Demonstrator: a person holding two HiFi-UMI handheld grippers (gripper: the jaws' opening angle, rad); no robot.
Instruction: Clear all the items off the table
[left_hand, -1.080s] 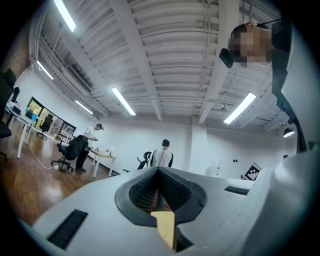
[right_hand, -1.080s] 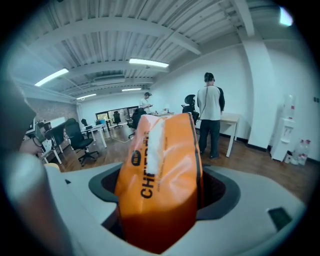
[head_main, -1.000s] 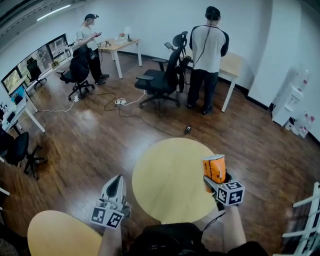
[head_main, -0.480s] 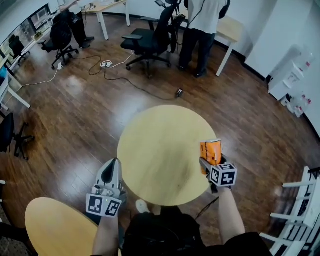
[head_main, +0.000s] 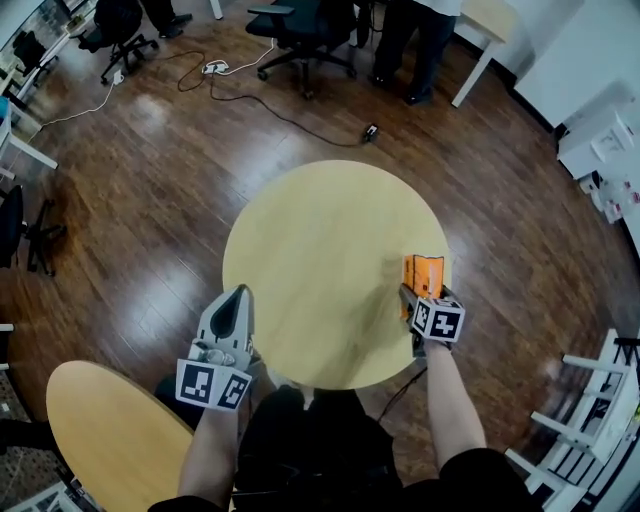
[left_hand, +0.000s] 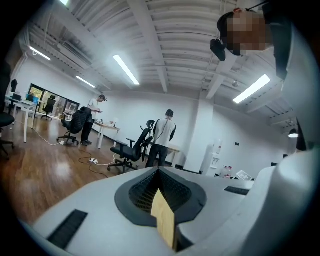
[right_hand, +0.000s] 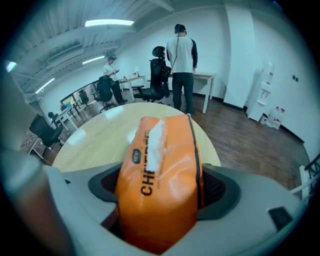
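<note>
An orange snack bag (head_main: 423, 277) (right_hand: 162, 170) stands upright between the jaws of my right gripper (head_main: 423, 300), which is shut on it at the right edge of the round wooden table (head_main: 320, 260). The bag fills the right gripper view, with the tabletop (right_hand: 105, 135) behind it. My left gripper (head_main: 234, 310) hovers at the table's near left edge with its jaws shut and nothing between them. In the left gripper view the shut fingertips (left_hand: 162, 220) point up into the room.
A second round table (head_main: 110, 440) lies at the lower left. Office chairs (head_main: 300, 25), a cable with a power strip (head_main: 215, 68) and standing people (right_hand: 182, 60) are beyond the table. A white rack (head_main: 590, 420) stands at the right.
The head view has tilted down, so the table sits higher and fuller in frame. My right gripper has kept the orange bag and lowered it at the table's right edge.
</note>
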